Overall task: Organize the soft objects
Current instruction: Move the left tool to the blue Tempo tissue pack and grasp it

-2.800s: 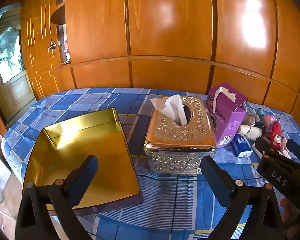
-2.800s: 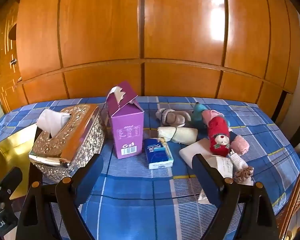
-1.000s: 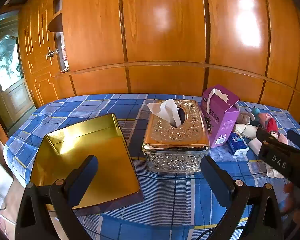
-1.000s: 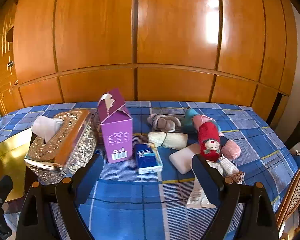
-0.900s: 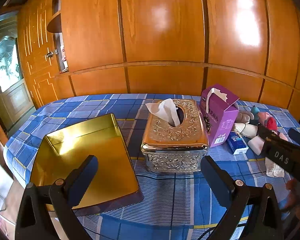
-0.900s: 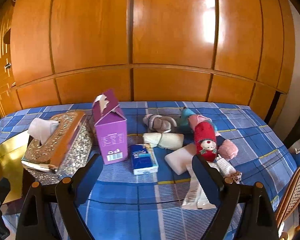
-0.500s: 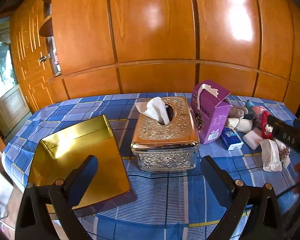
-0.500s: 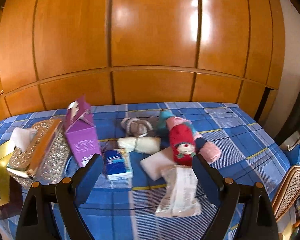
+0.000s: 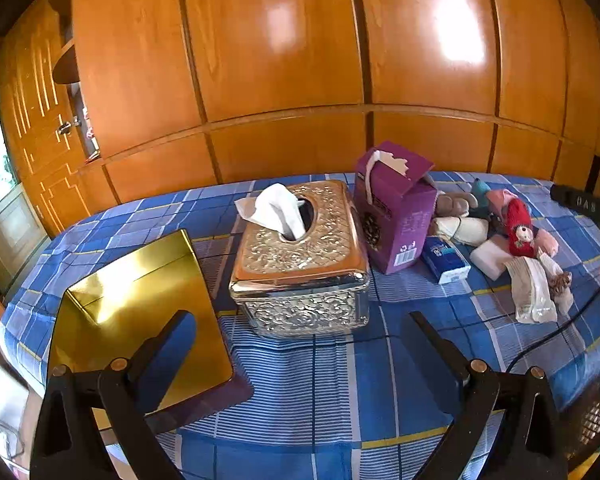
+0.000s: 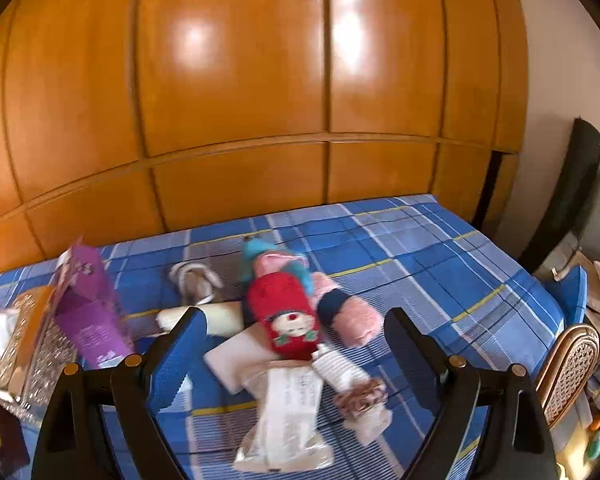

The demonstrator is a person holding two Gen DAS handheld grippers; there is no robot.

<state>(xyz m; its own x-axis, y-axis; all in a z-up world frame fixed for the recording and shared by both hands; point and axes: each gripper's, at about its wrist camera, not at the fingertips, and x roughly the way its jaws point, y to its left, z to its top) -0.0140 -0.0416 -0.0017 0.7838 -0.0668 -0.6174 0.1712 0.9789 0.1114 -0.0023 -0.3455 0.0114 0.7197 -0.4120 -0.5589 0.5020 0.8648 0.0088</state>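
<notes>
A heap of soft things lies on the blue checked cloth: a red sock with a face (image 10: 286, 316), a pink roll (image 10: 356, 320), a teal and pink piece (image 10: 272, 258), a grey plush (image 10: 194, 280), a cream roll (image 10: 224, 316), a white pad (image 10: 236, 356) and a clear packet (image 10: 288, 416). My right gripper (image 10: 294, 340) stands open just before the heap, holding nothing. The same red sock (image 9: 518, 228) shows far right in the left wrist view. My left gripper (image 9: 300, 340) is open and empty before the ornate tissue box (image 9: 304, 256). A gold tray (image 9: 140, 304) lies at the left.
A purple carton (image 9: 396, 208) stands right of the tissue box, with a blue tissue pack (image 9: 444, 258) beside it. Wooden wardrobe panels (image 10: 236, 80) close off the back. A cane chair (image 10: 568, 368) stands at the right edge, and a black cable (image 9: 540, 344) crosses the cloth.
My right gripper has swung right and closer to the heap of soft things, which now fills its centre. The left view has pulled back slightly; both grippers stay open.
</notes>
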